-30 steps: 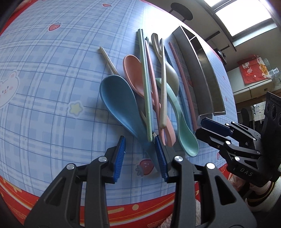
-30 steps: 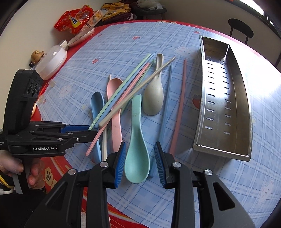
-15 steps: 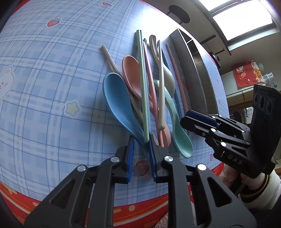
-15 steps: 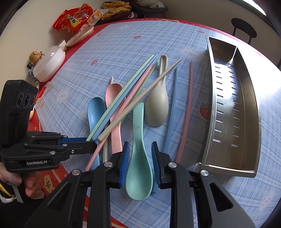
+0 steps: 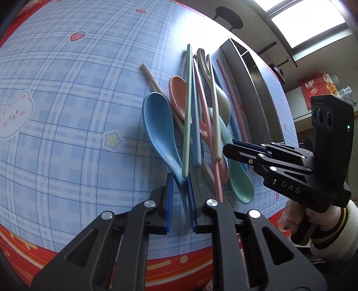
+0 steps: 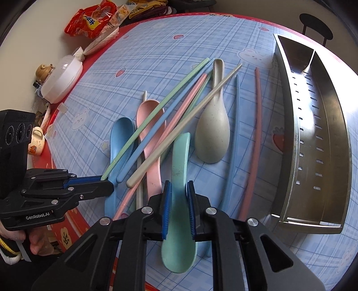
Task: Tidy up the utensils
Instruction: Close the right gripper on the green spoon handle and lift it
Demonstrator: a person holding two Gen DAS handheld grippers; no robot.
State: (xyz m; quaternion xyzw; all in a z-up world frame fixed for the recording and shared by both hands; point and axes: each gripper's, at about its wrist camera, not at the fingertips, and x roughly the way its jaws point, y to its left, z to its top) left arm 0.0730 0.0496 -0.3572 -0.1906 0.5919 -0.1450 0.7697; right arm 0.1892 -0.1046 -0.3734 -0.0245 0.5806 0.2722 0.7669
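We see a desk [image 6: 138,60] with a blue checked cloth, bunnies and strawberries on it, and a red edge. On it lie a blue spoon [image 6: 119,136], a pink spoon [image 6: 147,116], a green spoon [image 6: 180,156], a beige spoon [image 6: 212,134], many chopsticks [image 6: 257,143], and a metal tray [image 6: 322,125]. Snack bags [image 6: 91,20] sit far back.

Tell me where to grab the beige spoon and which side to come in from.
Grip the beige spoon across its bowl, coming from above with jaws spanning the width. The bowl lies bare on the tablecloth, while a beige chopstick crosses the handle, so a handle grip would probably drag the chopstick along. The blue chopstick lies close beside the bowl, so clearance looks tight.
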